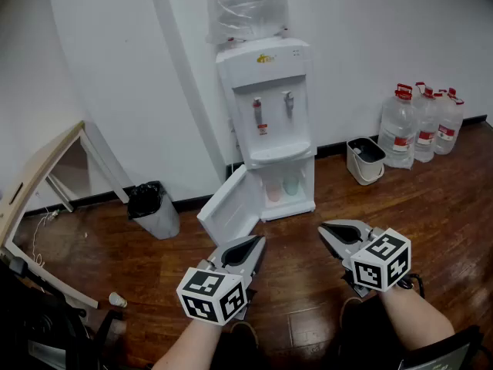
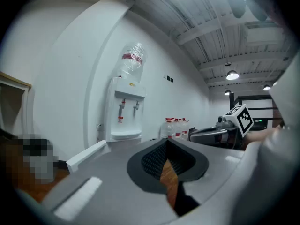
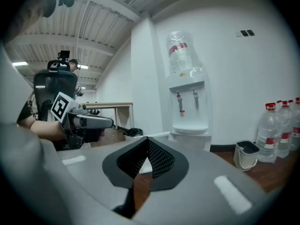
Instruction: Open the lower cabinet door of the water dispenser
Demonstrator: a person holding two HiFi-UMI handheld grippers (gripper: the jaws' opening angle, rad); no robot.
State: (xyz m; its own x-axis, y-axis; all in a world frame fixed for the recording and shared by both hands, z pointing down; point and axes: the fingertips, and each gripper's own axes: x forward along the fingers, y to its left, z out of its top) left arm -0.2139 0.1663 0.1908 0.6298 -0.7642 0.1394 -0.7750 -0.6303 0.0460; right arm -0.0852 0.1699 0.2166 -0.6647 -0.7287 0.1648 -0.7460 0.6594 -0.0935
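The white water dispenser (image 1: 266,91) stands against the wall with a clear bottle (image 1: 246,6) on top. Its lower cabinet door (image 1: 229,206) is swung open to the left, and a pink and a green cup (image 1: 282,189) show inside. My left gripper (image 1: 258,241) hovers over the floor just in front of the door's free edge, apart from it. My right gripper (image 1: 323,227) is level with it, further right. Both are open by a narrow gap with nothing between the pads. The left gripper view shows the dispenser (image 2: 125,111), the door (image 2: 86,154) and the right gripper (image 2: 213,134).
A black bin (image 1: 150,206) sits left of the dispenser. A white bin (image 1: 364,160) and several large water bottles (image 1: 420,126) stand to its right. A leaning wooden frame (image 1: 38,176) is at far left. The floor is dark wood.
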